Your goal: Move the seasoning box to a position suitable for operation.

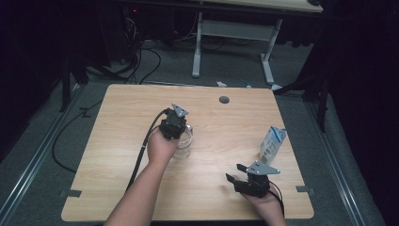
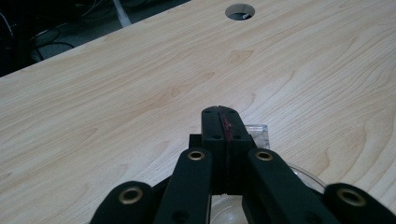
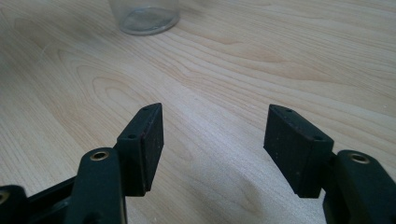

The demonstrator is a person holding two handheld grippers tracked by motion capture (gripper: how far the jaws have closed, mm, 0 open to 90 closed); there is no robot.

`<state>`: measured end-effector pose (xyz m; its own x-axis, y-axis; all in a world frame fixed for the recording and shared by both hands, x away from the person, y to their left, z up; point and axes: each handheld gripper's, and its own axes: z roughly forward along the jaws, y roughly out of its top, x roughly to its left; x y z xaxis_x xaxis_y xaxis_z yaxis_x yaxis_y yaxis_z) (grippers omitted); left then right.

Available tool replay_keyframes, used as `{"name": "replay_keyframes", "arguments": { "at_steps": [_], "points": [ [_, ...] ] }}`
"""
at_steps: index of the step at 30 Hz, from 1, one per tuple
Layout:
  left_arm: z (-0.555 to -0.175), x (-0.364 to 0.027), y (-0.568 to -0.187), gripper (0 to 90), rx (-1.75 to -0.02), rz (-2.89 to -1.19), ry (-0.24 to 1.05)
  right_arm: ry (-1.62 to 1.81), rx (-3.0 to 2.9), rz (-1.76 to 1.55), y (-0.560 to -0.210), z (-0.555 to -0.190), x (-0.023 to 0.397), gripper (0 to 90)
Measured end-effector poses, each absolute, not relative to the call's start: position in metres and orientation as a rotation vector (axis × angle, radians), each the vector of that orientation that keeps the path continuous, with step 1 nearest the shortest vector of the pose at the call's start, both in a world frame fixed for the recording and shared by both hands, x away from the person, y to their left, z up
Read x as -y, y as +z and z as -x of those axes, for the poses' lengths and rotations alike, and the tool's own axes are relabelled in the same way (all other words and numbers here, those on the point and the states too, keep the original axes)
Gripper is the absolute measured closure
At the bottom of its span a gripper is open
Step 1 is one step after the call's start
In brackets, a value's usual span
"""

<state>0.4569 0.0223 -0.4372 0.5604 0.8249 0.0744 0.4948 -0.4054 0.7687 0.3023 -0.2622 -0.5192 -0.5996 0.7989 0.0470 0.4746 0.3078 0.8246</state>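
Table (image 1: 122,188): light wood-grain top, rounded corners, a round cable hole (image 1: 224,100) near the middle of its far edge; the hole also shows in the left gripper view.
Clear cup (image 1: 184,143): transparent, standing upright on the table, near the middle of the top, somewhat toward the left edge and well apart from every edge.
Cup, left gripper view: a clear squared lip and a curved clear rim show just behind and below the jaws, at the lower right.
Cup, right gripper view: its glassy base stands at the top of the picture, well apart from that gripper's jaws.
Left gripper (image 1: 175,126): held in the person's left hand (image 1: 161,147), positioned over the cup's left side, grey plate on top, cable trailing back toward the near-left corner.
Left gripper, jaws: pressed flat together with no gap; a red mark runs along the seam. Whether the cup's rim is pinched between them cannot be told.
Right gripper (image 1: 234,172): held in the person's right hand (image 1: 263,200), low over the table by the near edge, toward the near-right corner, pointing left.
Right gripper, jaws: spread wide, bare wood between the pads, nothing held.
Carton (image 1: 272,143): small, pale blue and white, gabled top, upright near the right edge, just beyond the right gripper and apart from it.
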Motion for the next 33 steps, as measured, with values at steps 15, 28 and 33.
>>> {"name": "replay_keyframes", "arguments": {
  "at_steps": [15,28,33],
  "points": [
    [-0.447,-0.024,-0.437,90.0,-1.089,-2.052,0.537,1.194,-2.217,-1.122,-0.519,-0.301,0.260,37.8],
    [-0.413,-0.033,-0.436,90.0,-1.092,-2.052,0.503,1.183,-2.232,-1.111,-0.519,-0.300,0.255,37.8],
    [-0.400,-0.037,-0.435,90.0,-1.085,-2.059,0.491,1.183,-2.235,-1.104,-0.520,-0.300,0.254,37.8]
  ]
}}
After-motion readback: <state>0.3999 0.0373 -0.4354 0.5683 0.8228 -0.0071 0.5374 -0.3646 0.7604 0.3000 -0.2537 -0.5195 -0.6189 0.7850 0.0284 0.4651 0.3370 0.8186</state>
